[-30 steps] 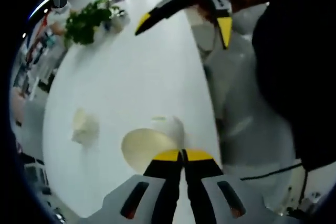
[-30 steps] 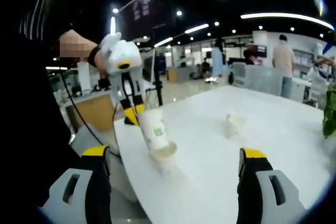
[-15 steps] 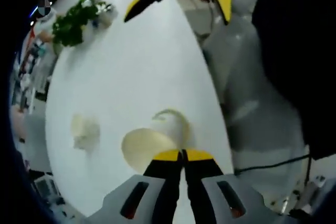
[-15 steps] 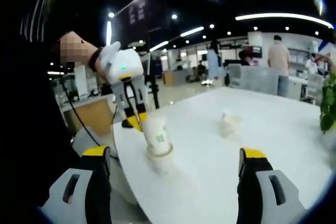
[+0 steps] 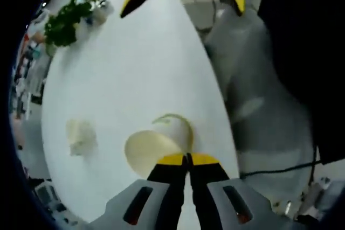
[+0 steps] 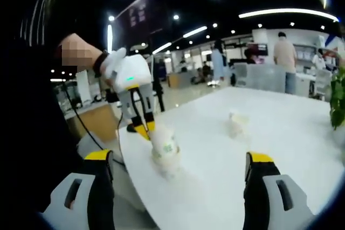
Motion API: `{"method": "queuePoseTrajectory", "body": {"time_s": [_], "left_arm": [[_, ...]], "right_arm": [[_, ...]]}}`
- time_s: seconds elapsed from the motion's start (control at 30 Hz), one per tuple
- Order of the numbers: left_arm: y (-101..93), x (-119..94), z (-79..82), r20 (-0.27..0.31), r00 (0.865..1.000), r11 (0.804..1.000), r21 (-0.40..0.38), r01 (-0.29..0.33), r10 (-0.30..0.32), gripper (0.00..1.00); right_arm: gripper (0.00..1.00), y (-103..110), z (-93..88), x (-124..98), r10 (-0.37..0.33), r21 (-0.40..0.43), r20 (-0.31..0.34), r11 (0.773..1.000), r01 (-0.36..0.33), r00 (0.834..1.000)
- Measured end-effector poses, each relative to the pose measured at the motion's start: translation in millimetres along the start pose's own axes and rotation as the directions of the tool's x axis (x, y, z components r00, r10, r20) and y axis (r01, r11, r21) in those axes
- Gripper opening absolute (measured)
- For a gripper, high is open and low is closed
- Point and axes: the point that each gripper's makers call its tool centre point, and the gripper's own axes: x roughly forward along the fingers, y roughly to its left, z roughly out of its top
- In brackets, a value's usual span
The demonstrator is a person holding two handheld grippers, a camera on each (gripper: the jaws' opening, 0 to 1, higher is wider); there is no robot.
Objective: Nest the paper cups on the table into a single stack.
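On the round white table (image 6: 302, 133), near its edge, a paper cup (image 6: 164, 145) held by the left gripper (image 6: 143, 129) sits partly inside another standing cup (image 6: 167, 166). A third, lone cup (image 6: 235, 124) stands well apart, farther in; a leafy potted plant (image 5: 62, 22) sits at the far side.

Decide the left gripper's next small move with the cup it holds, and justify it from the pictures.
Probably open the left gripper and lift away. Its jaws are shut on the rim of the white paper cup with green print, which already sits partly nested in the white paper cup standing on the white table. A separate lone white paper cup waits further along.
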Motion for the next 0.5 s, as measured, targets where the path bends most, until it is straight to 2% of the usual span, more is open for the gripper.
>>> {"method": "queuePoseTrajectory", "body": {"time_s": [0.33,0.5], "left_arm": [[-3.8,8,-4.3,-0.034,0.999,0.999,0.030,0.020,-0.019,0.01],[-4.2,13,0.2,-0.018,0.999,0.999,0.019,0.032,-0.031,0.03]], "right_arm": [[1.00,0,-2.5,-2,-0.005,0.014,0.003,1.000,0.005,1.000],[1.00,0,-5.0,-2,-0.004,0.025,0.000,1.000,0.004,1.000]]}}
